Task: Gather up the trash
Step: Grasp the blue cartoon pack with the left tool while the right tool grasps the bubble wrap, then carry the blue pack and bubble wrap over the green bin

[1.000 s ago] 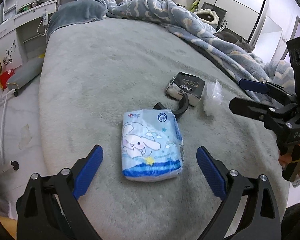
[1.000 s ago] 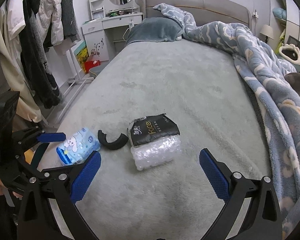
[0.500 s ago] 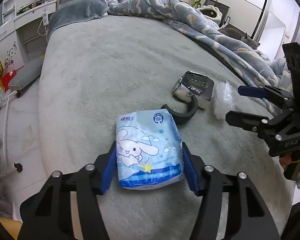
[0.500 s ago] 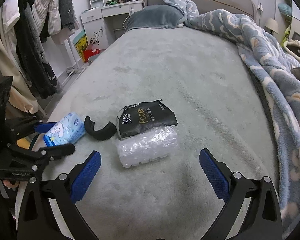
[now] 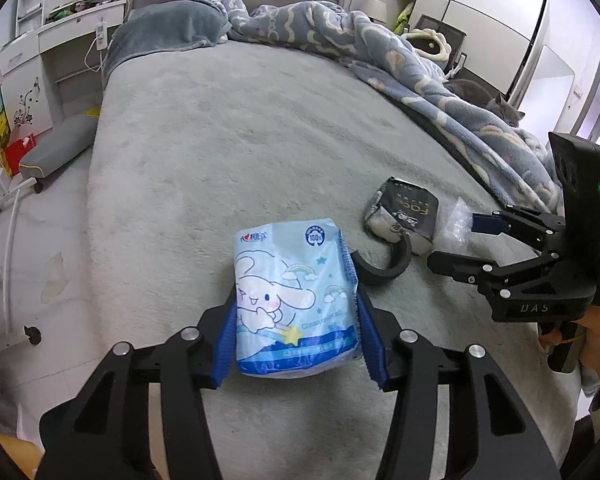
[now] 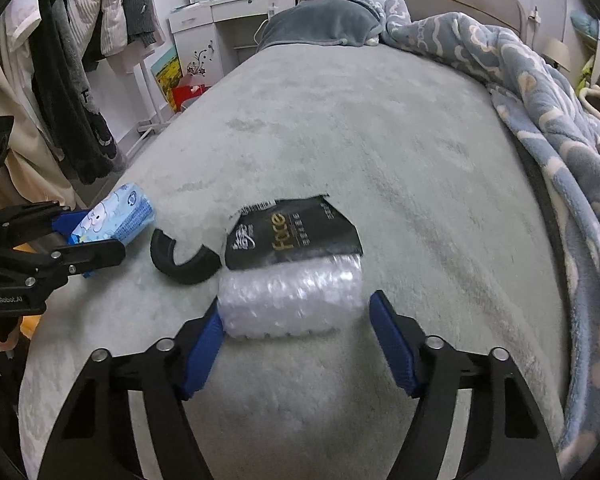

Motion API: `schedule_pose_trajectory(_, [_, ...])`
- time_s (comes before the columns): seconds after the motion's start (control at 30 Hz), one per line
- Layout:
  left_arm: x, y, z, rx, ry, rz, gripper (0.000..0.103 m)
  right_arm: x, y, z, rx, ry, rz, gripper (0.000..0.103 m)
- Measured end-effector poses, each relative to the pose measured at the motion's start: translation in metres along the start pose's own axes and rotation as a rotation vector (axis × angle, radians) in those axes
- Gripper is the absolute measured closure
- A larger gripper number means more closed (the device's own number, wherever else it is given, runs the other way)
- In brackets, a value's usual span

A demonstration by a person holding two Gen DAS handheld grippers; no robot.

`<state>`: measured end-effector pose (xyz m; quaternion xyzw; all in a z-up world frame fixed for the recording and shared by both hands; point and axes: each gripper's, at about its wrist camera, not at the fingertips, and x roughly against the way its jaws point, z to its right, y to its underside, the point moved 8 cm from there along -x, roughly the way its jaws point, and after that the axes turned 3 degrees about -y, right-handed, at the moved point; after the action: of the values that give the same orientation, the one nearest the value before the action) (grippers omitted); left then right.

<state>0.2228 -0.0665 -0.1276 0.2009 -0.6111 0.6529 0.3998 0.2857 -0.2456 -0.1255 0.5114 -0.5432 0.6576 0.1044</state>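
My left gripper (image 5: 296, 332) is shut on a light blue tissue pack with a cartoon dog (image 5: 294, 300), held at its lower end over the grey bed; the pack also shows in the right wrist view (image 6: 114, 218). My right gripper (image 6: 296, 340) is partly closed around a clear bubble-wrap roll (image 6: 290, 302); the left pad touches it, the right pad stands just off it. A black "face" packet (image 6: 290, 236) lies against the roll's far side. A curved black plastic piece (image 6: 182, 258) lies between packet and tissue pack.
A grey bed cover (image 5: 240, 140) spreads ahead. A blue cloud-pattern blanket (image 6: 540, 100) is heaped along the right side, a grey pillow (image 6: 320, 26) at the head. White dresser (image 5: 60, 52) and hanging clothes (image 6: 72, 60) stand left of the bed.
My left gripper closed on the tissue pack and lifted it slightly. My right gripper moved forward and narrowed around the bubble-wrap roll.
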Motion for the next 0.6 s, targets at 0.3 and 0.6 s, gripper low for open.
schedule_pose_trajectory(0.3, [0.009, 0.002, -0.014, 0.012, -0.02, 0.008, 0.048, 0.008, -0.01, 0.001, -0.054, 0.026, -0.001, 0.042])
schedule_pose_trajectory(0.6, [0.027, 0.01, -0.039, 0.039, -0.051, 0.01, 0.048, 0.02, -0.023, -0.015, -0.085, 0.031, 0.042, 0.042])
